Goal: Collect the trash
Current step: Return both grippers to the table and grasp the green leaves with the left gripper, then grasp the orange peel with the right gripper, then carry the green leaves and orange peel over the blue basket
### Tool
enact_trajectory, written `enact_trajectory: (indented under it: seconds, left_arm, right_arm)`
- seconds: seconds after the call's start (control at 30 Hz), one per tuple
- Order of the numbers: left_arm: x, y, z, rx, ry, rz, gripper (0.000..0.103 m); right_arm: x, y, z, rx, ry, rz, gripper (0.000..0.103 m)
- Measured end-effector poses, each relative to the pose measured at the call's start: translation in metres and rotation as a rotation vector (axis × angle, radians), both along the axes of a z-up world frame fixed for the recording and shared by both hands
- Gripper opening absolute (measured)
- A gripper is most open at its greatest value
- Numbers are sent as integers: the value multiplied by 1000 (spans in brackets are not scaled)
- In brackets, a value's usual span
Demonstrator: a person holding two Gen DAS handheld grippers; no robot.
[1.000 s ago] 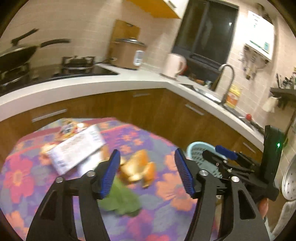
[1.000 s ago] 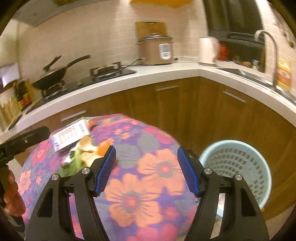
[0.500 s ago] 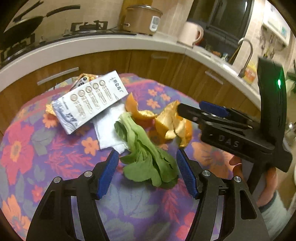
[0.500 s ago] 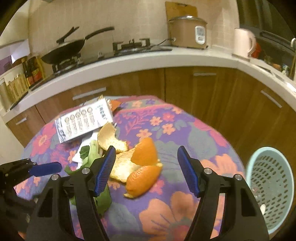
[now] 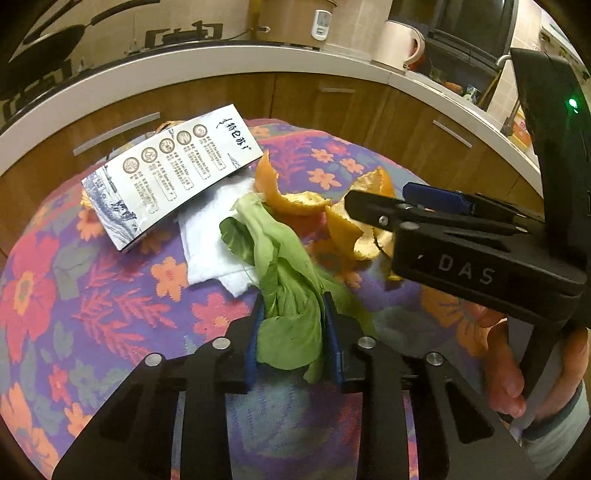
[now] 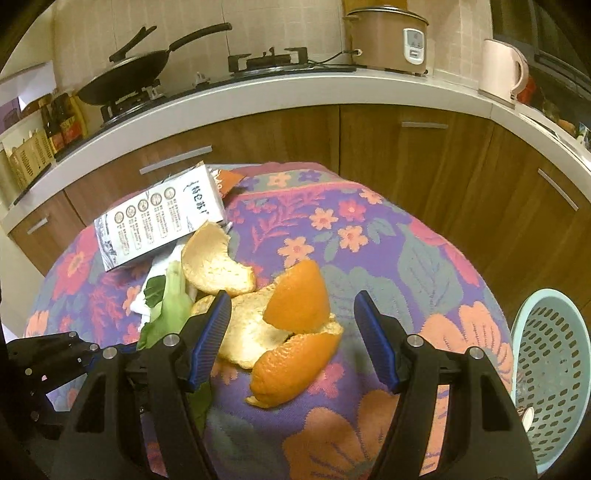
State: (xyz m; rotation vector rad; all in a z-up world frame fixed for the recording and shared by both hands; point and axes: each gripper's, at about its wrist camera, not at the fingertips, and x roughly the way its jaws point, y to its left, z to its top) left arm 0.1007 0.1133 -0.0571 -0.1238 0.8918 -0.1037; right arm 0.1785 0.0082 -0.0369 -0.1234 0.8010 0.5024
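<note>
Left tongs (image 5: 291, 332) closing on leaf (image 5: 284, 266), pads touching it, to lift it; right tongs (image 6: 291, 332) released, straddling peel (image 6: 284, 325) beside bin (image 6: 546, 369).

Beige tiled wall (image 6: 295, 29), white countertop (image 6: 258, 96), wooden cabinets (image 6: 406, 166), dark window (image 5: 469, 33)

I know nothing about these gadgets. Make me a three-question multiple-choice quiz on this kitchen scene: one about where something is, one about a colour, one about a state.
1. Where does the white carton lie?
A. in the basket
B. on the flowered tablecloth
C. on the counter

2. What colour is the basket?
A. red
B. black
C. pale blue

3. What lies between the right gripper's open jaws?
A. orange peel
B. a spoon
C. the kettle

Answers: 1 B, it rests on the cloth beside a white tissue; 2 C, its perforated wall is pale blue; 3 A, peel sits between the blue pads, untouched.
</note>
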Motion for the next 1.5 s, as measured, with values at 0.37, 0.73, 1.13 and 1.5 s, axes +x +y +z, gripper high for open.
enact_trajectory:
  seconds: [0.37,0.73,1.13,1.5]
  left_arm:
    - [-31,12,10,-36,-16,15,19]
    - [-55,22,36,-49,-102,25,19]
    - [-54,-13,64,-48,-184,-49,19]
    - [-20,-67,90,-61,-243,-95,19]
  right_arm:
    - [9,2,-10,-26,57,-22,34]
    - [-7,-16,4,26,-22,-69,13]
    - [-21,-68,32,101,-69,-149,13]
    - [-29,-147,68,203,-152,-287,13]
